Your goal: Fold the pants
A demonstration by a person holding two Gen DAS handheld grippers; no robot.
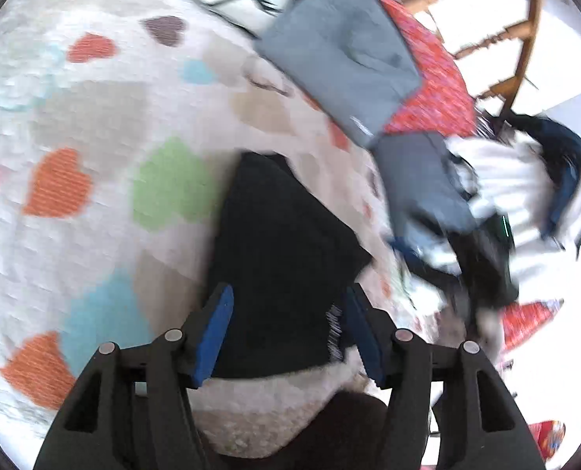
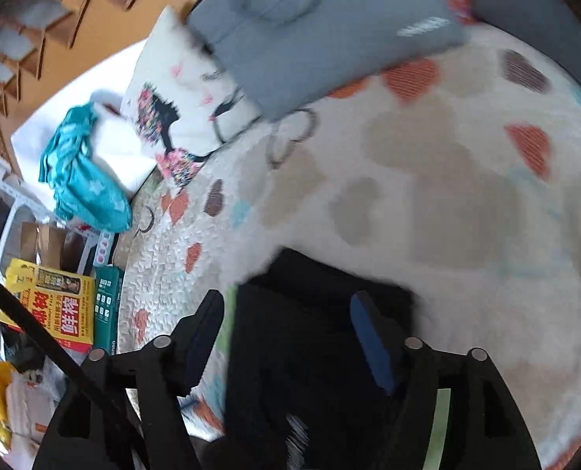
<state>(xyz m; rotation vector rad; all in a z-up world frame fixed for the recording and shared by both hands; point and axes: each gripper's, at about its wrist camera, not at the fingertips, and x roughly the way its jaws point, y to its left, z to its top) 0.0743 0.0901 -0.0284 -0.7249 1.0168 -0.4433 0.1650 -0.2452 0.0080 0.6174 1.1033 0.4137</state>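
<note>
The black pants [image 1: 278, 250] lie folded into a compact bundle on a white quilt with coloured hearts [image 1: 94, 137]. My left gripper [image 1: 288, 305] is open, its blue-padded fingers either side of the bundle's near end. In the right wrist view the same black pants [image 2: 310, 344] lie between the open fingers of my right gripper [image 2: 286, 313]. I cannot tell if either gripper touches the cloth. Both views are motion-blurred.
A folded grey garment [image 1: 341, 55] lies on a red one [image 1: 439, 78] at the back. A heap of striped and dark clothes [image 1: 505, 203] is at right. A pillow [image 2: 180, 90], teal cloth [image 2: 82, 180] and boxes [image 2: 55, 305] lie off the quilt's left edge.
</note>
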